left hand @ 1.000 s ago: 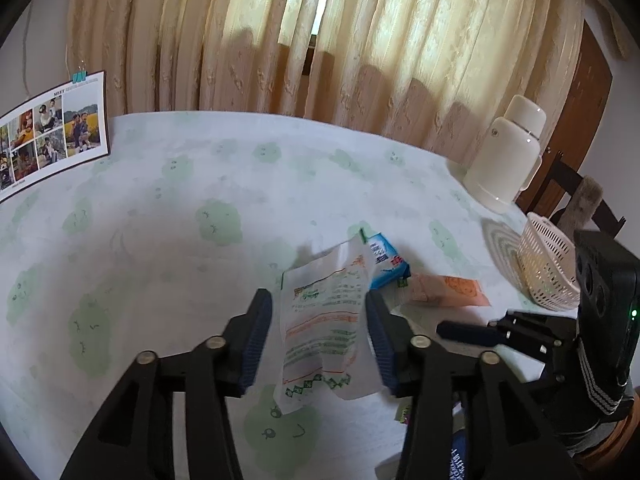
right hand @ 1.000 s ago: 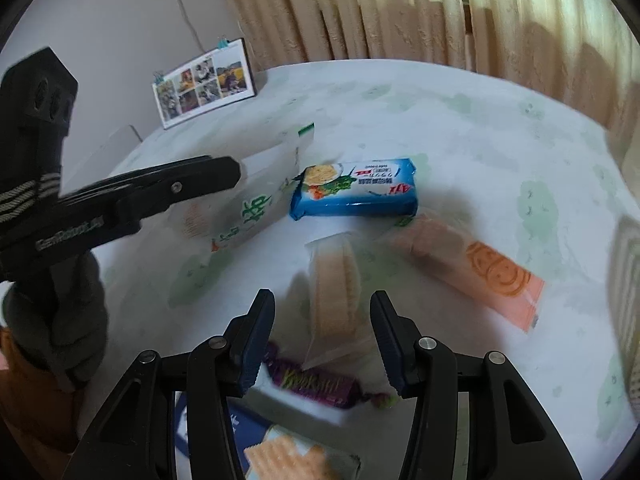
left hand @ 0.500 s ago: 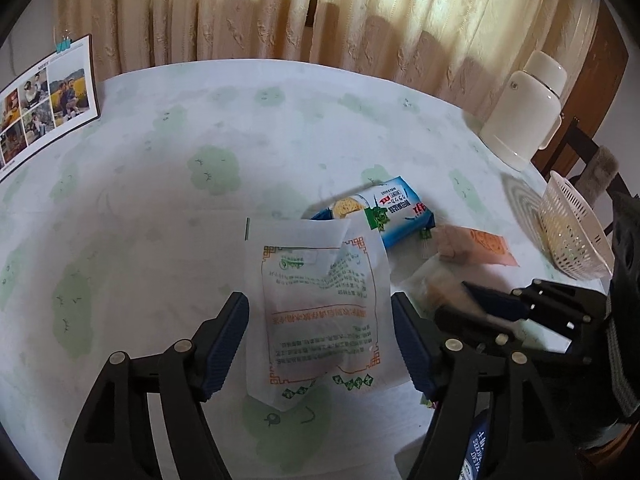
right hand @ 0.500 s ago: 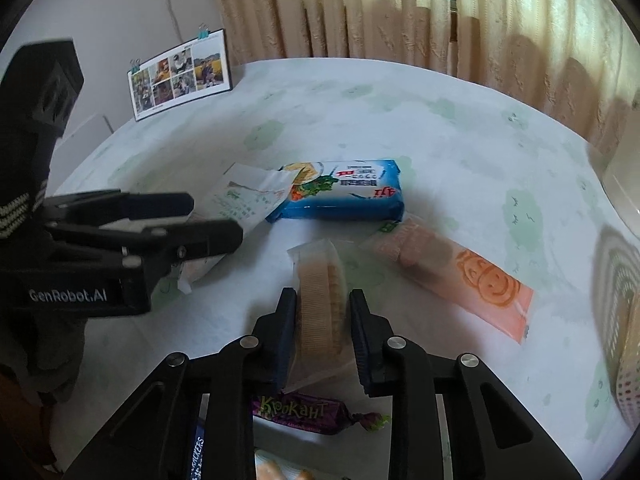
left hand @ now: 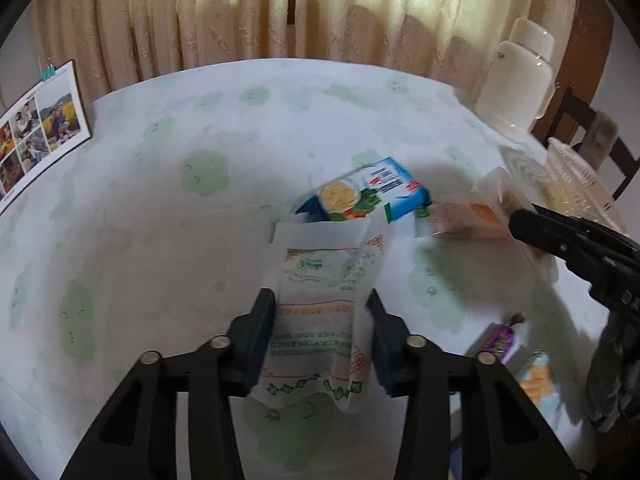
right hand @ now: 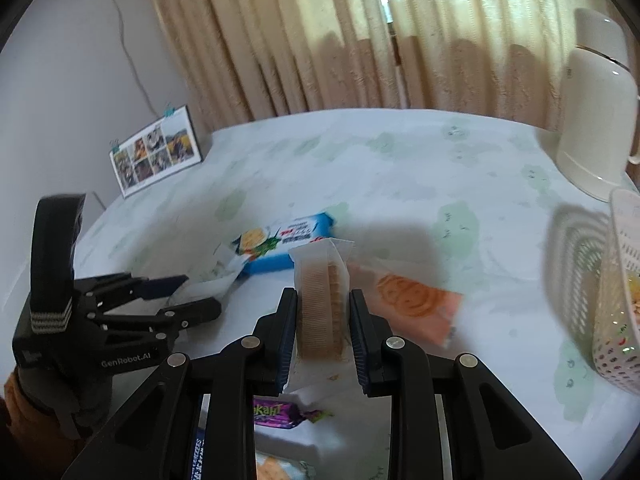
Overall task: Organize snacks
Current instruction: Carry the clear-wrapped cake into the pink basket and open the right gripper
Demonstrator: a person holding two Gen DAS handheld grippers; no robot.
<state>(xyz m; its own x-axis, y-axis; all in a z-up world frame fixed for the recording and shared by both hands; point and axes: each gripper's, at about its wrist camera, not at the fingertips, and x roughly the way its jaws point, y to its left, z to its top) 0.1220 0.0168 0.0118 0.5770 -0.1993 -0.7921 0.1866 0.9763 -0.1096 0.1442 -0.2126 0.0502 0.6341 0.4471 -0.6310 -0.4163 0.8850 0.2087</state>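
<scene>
Right wrist view: right gripper point(right hand: 323, 316) is squeezing a clear cracker sleeve point(right hand: 320, 308).
Left gripper point(left hand: 320, 332), jaws just closing, is pinching a white sachet point(left hand: 320, 320) near the blue biscuit pack point(left hand: 364, 196).

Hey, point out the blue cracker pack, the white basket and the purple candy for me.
blue cracker pack point(left hand: 362, 196), left wrist view, on its printed front face.
white basket point(right hand: 618, 312), right wrist view, on its latticed side wall.
purple candy point(right hand: 274, 412), right wrist view, on the lettered middle of the wrapper.
</scene>
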